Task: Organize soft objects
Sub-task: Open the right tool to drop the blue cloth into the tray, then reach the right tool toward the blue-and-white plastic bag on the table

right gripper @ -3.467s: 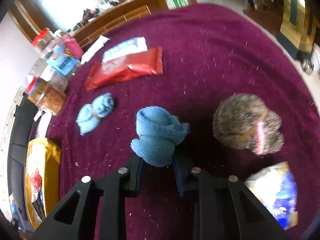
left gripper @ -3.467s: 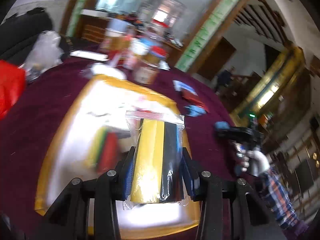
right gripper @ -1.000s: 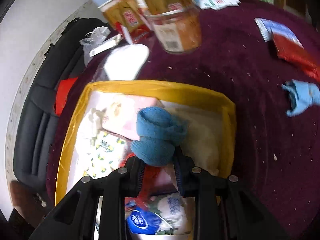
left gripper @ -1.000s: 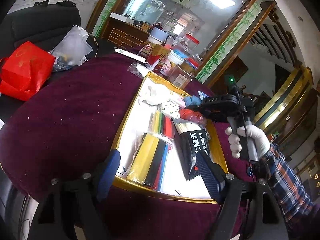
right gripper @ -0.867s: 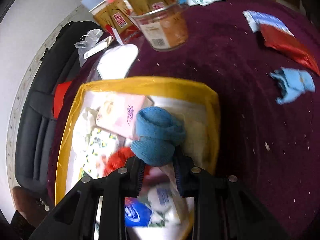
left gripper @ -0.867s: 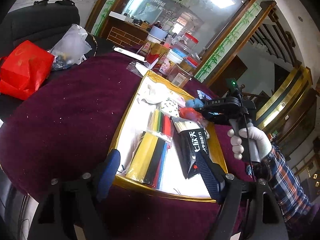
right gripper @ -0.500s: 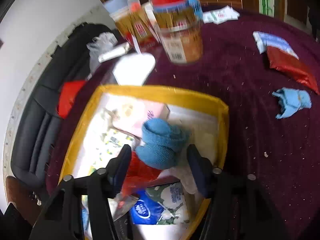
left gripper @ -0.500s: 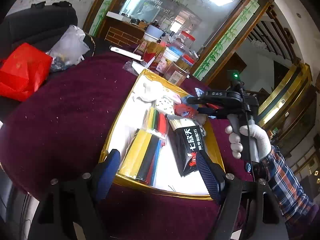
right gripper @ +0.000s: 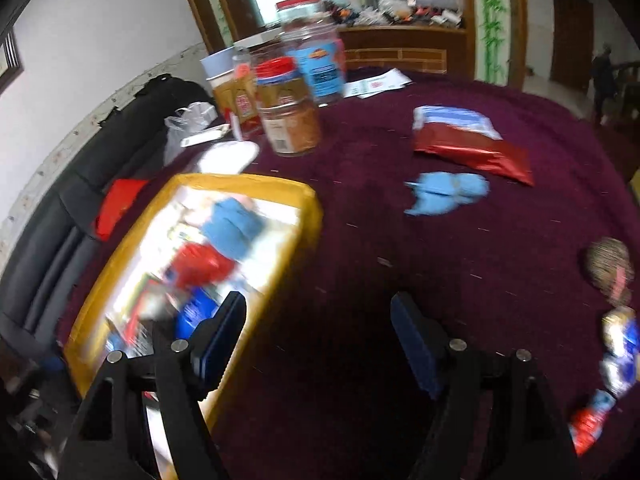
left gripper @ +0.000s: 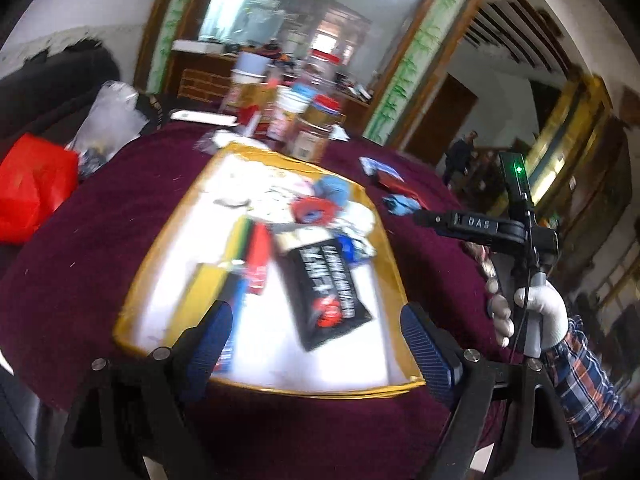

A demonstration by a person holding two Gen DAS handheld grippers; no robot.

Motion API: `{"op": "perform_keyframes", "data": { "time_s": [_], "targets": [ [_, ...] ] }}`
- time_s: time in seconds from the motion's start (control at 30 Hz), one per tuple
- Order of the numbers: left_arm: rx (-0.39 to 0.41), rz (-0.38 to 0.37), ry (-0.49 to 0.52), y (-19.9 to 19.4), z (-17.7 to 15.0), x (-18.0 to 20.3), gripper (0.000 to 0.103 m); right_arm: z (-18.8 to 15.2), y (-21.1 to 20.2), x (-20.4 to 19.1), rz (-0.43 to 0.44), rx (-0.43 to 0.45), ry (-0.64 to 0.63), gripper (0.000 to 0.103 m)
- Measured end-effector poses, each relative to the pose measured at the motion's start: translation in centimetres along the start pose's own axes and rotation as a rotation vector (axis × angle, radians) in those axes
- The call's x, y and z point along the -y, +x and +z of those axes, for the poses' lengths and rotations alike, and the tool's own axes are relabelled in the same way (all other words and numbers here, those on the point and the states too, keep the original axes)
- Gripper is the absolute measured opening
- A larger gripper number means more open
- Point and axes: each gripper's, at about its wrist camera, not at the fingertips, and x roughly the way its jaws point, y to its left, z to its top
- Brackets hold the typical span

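Observation:
A gold-rimmed tray (left gripper: 136, 304) (right gripper: 308, 200) lies on the maroon tablecloth, filled with soft packs. The blue knitted piece (left gripper: 334, 187) (right gripper: 232, 228) rests at its far end beside a red item (right gripper: 200, 266). My left gripper (left gripper: 316, 334) hovers over the tray's near edge, its jaws opening with nothing between them. My right gripper (right gripper: 316, 332) is over bare cloth right of the tray, its jaws opening and empty; in the left wrist view it (left gripper: 424, 218) sits right of the tray. A light blue cloth (right gripper: 448, 192) (left gripper: 400, 204) lies on the table.
Jars and boxes (right gripper: 288, 120) stand beyond the tray. A red and a blue-white packet (right gripper: 472, 148) lie at the far right. A brown fuzzy ball (right gripper: 610, 266) and wrapped packs (right gripper: 618, 352) sit at the right edge. A red bag (left gripper: 32, 184) lies far left.
My right gripper let go of the blue knitted piece in the tray, opened, and pulled away to the right over the cloth. My left gripper drew nearer over the tray and opened wider.

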Motion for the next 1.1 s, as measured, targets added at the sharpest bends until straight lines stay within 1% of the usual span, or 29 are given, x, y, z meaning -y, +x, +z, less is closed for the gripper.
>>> {"op": "perform_keyframes", "data": {
  "time_s": [0.13, 0.33, 0.43, 0.53, 0.73, 1.1],
  "targets": [
    [-0.019, 0.000, 0.085, 0.9, -0.3, 3.5, 0.089, -2.4, -3.0, 1.5, -0.098, 0.075, -0.022, 0.075],
    [-0.070, -0.013, 0.176, 3.0, -1.2, 8.1, 0.089, -4.8, -8.2, 2.8, -0.303, 0.224, -0.065, 0.086],
    [-0.091, -0.017, 0.212, 3.8, -1.6, 10.2, 0.089, -5.7, -10.0, 3.4, -0.379, 0.273, -0.086, 0.089],
    [-0.112, -0.023, 0.242, 4.6, -2.2, 11.9, 0.089, -6.4, -11.4, 4.0, -0.432, 0.304, -0.095, 0.089],
    [-0.147, -0.026, 0.292, 5.7, -3.1, 14.7, 0.089, -7.5, -12.3, 5.4, -0.497, 0.323, -0.098, 0.090],
    [-0.186, -0.027, 0.330, 7.0, -3.7, 17.1, 0.089, -8.6, -13.2, 7.5, -0.537, 0.334, -0.091, 0.090]
  ]
}}
